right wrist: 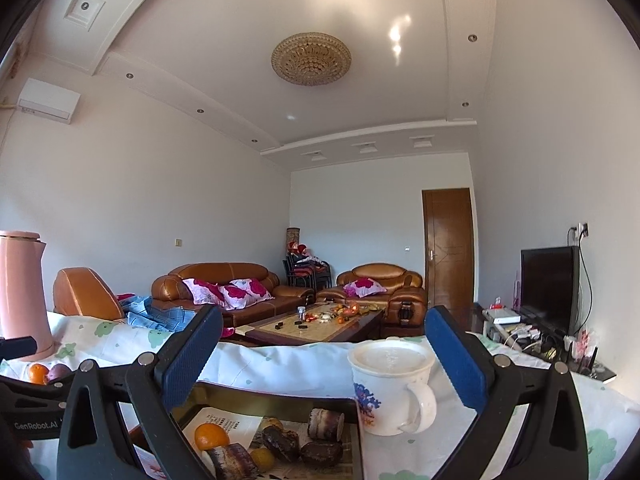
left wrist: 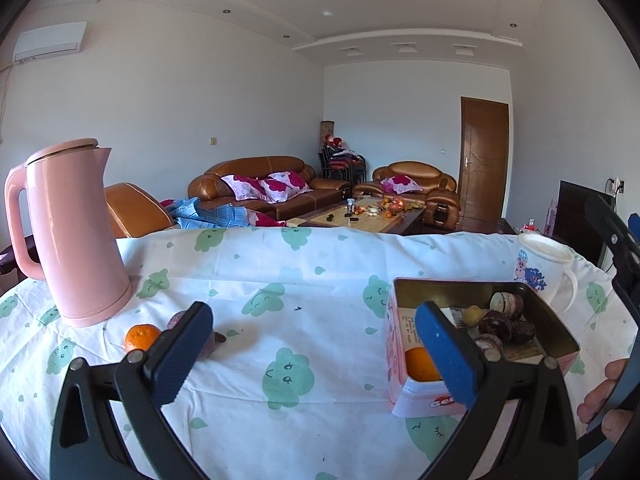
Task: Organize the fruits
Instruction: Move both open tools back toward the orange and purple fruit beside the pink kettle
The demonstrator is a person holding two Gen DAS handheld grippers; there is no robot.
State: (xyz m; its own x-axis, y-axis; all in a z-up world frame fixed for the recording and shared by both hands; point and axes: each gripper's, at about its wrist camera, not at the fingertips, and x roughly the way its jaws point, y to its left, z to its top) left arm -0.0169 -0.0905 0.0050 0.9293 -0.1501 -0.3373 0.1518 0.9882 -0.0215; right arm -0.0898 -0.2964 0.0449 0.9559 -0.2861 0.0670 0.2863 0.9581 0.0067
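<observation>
Beside the base of the tall pink plastic kettle (left wrist: 68,236), on the table draped in a white cloth printed with green clouds (left wrist: 304,280), a small round orange mandarin (left wrist: 141,336) is seen loose, with a purplish fruit (left wrist: 178,320) just behind it, half hidden by a blue pad. Well to the right, the open rectangular pink tin box (left wrist: 400,344) already holds another orange fruit (left wrist: 420,365), a yellowish one and several dark cut pieces.

Both sets of jaws are spread wide and nothing is held: the left gripper (left wrist: 316,352) hangs above bare cloth between the loose fruit and the tin, the right gripper (right wrist: 324,360) above the tin.

A round mandarin is judged likely to roll when nudged by one pad, possibly toward the near table edge. The kettle stands so close that a wide approach could knock it. The white ceramic mug with a blue cartoon print (right wrist: 390,388), just beside the tin, could be tipped by the right gripper. Loose cloth may also be dragged.
</observation>
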